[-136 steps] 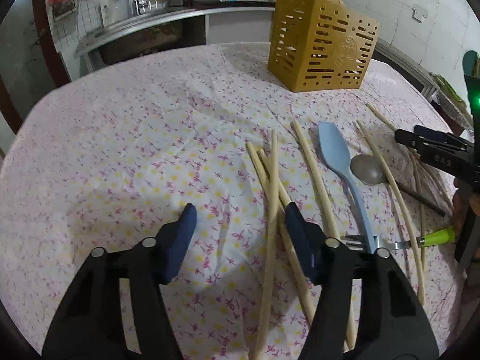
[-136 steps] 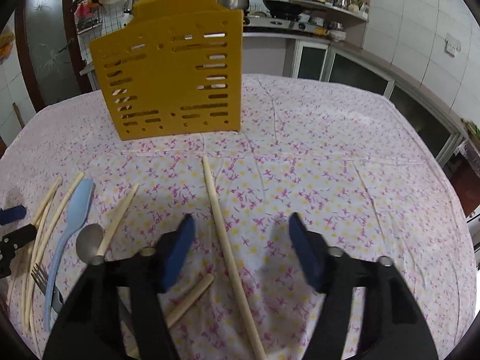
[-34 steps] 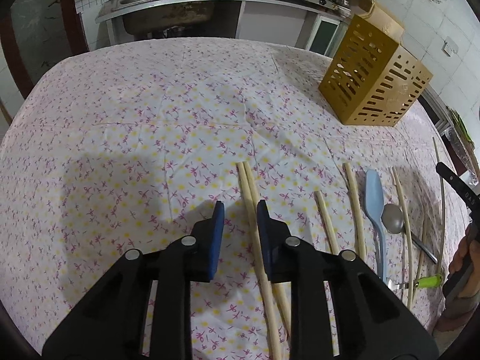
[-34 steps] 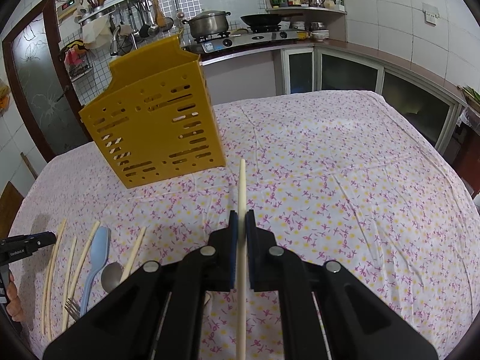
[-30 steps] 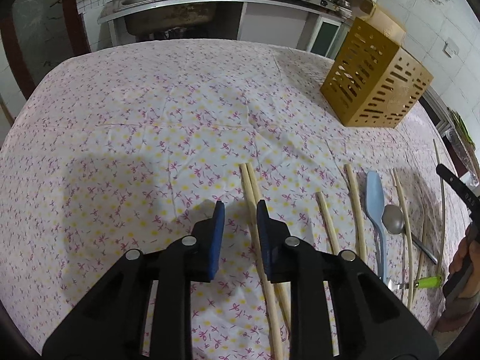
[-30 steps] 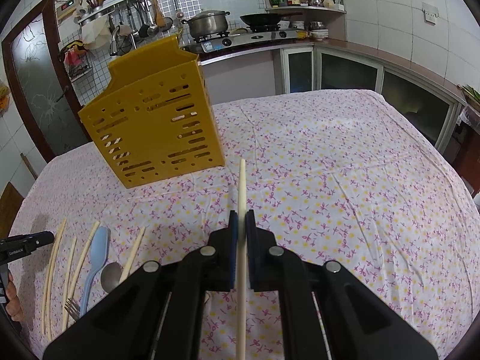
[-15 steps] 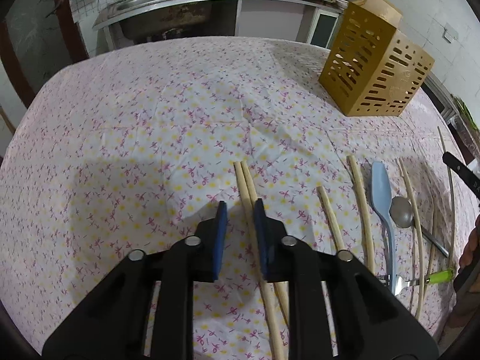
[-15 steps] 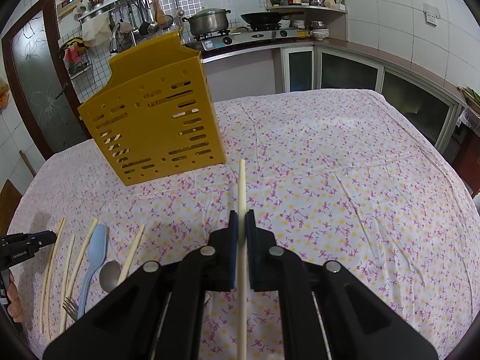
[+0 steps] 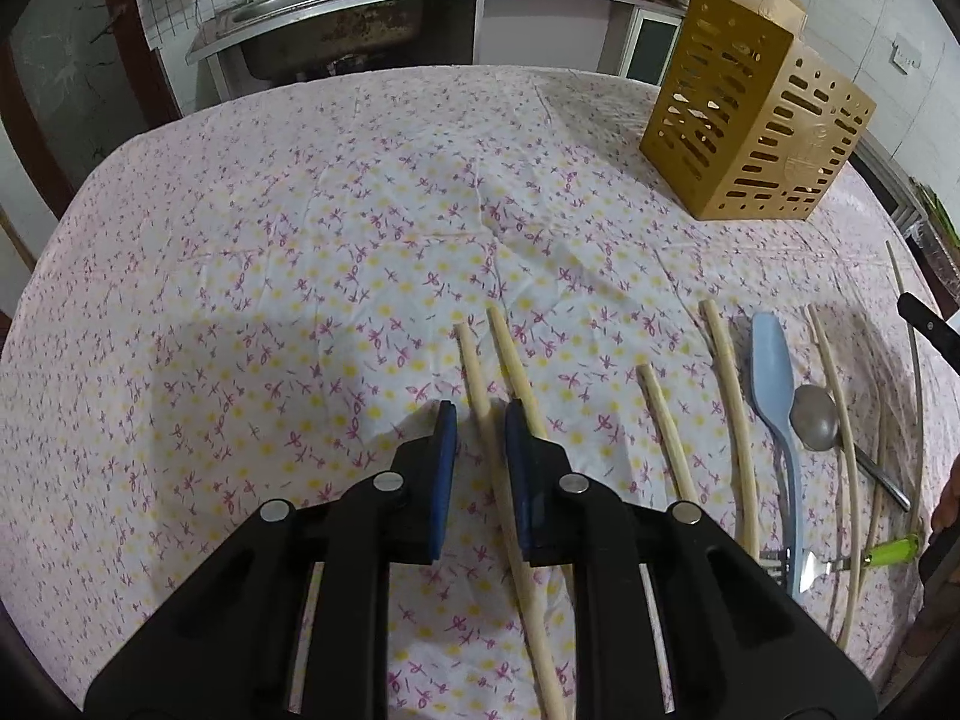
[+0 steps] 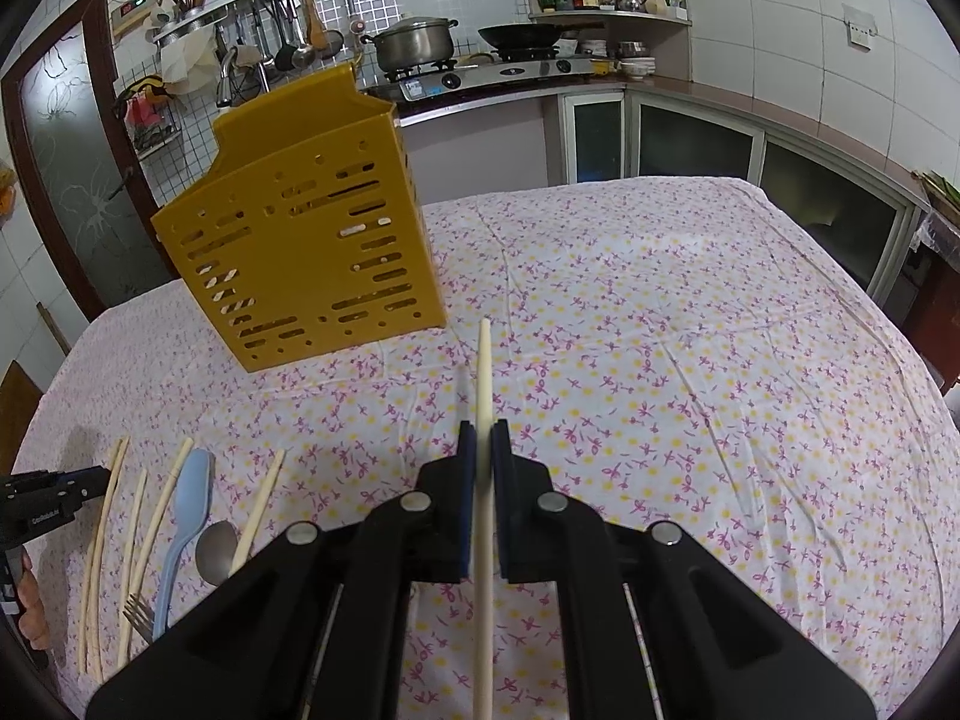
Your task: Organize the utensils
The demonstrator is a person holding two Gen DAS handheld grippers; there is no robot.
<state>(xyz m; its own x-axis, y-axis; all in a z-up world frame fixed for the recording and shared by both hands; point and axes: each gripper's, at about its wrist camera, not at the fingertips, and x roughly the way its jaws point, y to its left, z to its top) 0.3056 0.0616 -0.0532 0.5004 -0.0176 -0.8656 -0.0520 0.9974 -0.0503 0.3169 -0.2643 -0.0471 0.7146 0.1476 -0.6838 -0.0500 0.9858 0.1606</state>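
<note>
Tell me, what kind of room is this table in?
Most likely a home kitchen. A pot and a wok sit on a gas stove, ladles hang on the tiled wall, and a sink stands behind the table.

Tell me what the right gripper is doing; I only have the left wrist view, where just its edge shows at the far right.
Observer: The right gripper is shut on a single chopstick, whose tip ends just right of the yellow holder.
Operator: Is anything inside that holder?
Observer: In the right wrist view, pale stick-like pieces show through several of its slots, so it seems to hold something already.
</note>
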